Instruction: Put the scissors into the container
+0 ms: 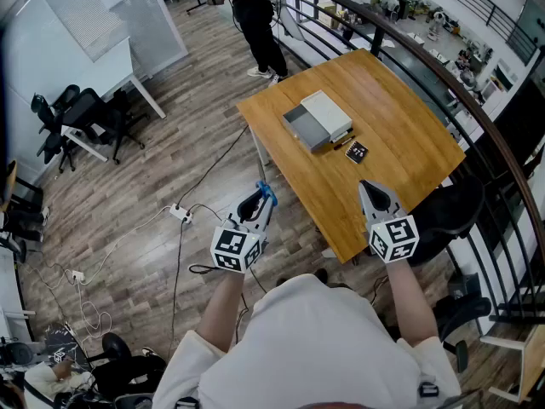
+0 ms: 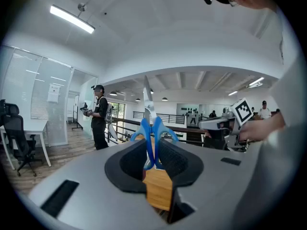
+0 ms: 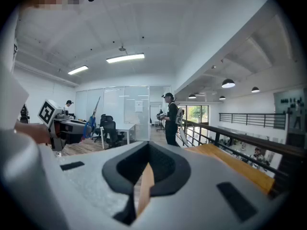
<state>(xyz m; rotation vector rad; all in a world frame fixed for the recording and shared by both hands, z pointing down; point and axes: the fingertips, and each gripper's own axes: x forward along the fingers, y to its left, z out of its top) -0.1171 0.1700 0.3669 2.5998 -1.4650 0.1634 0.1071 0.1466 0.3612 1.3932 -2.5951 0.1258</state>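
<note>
Blue-handled scissors [image 2: 153,137] stand upright between the pads of my left gripper [image 2: 153,158], blades pointing up and away. In the head view the left gripper [image 1: 258,204] hangs over the floor just off the near left edge of the wooden table [image 1: 409,143], the scissors [image 1: 266,194] sticking out of its tip. The container [image 1: 317,119], a grey box with a white lid part beside it, sits at the table's far middle, well beyond both grippers. My right gripper [image 1: 376,196] hovers over the table's near corner, its jaws together with nothing between them [image 3: 145,176].
A small black marker tile [image 1: 356,152] and pens [image 1: 342,141] lie just right of the container. A person [image 1: 255,15] stands beyond the table's far corner. A railing [image 1: 477,118] runs along the right. Cables and a power strip [image 1: 180,214] lie on the floor at left.
</note>
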